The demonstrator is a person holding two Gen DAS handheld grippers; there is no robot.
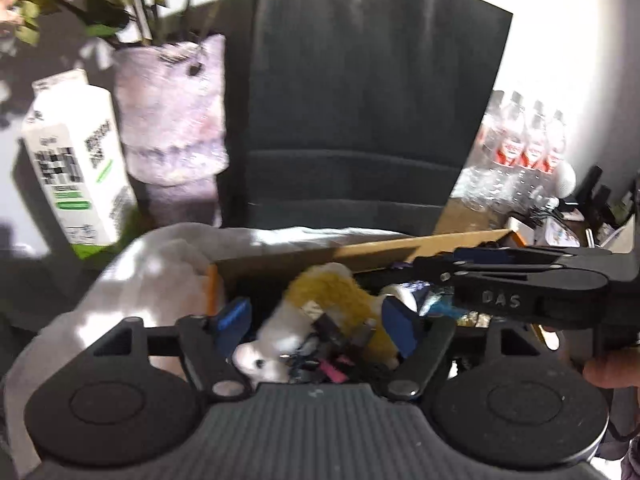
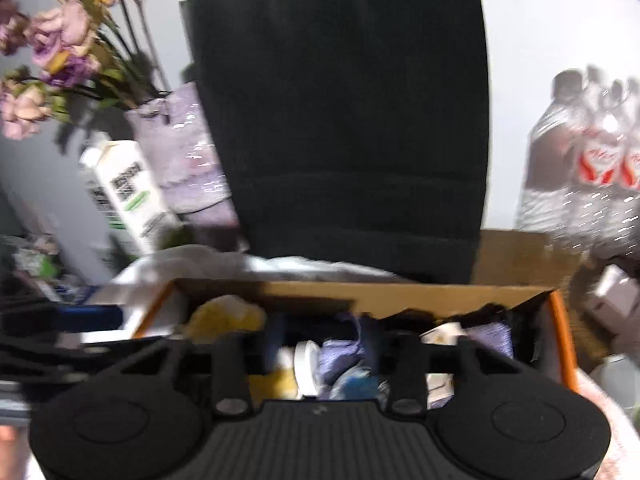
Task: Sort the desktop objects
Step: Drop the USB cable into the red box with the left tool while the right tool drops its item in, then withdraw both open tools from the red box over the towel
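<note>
An orange-edged cardboard box (image 1: 400,246) (image 2: 400,294) holds the desktop objects. In the left wrist view my left gripper (image 1: 316,316) is open over the box, its blue pads on either side of a yellow and white plush toy (image 1: 320,312) lying on small dark and pink items. My right gripper (image 1: 476,258) enters from the right above the box. In the right wrist view my right gripper (image 2: 322,344) hangs over the box, its jaws a hand's width apart, above a white jar lid (image 2: 307,364) and purple cloth (image 2: 340,356). The view is blurred.
A tall black paper bag (image 1: 360,100) (image 2: 344,112) stands behind the box. A white carton (image 1: 76,160) (image 2: 128,192) and a vase of flowers (image 1: 172,108) (image 2: 180,148) stand at the left. A pack of water bottles (image 1: 516,148) (image 2: 584,168) stands at the right. White cloth (image 1: 152,272) lies under the box.
</note>
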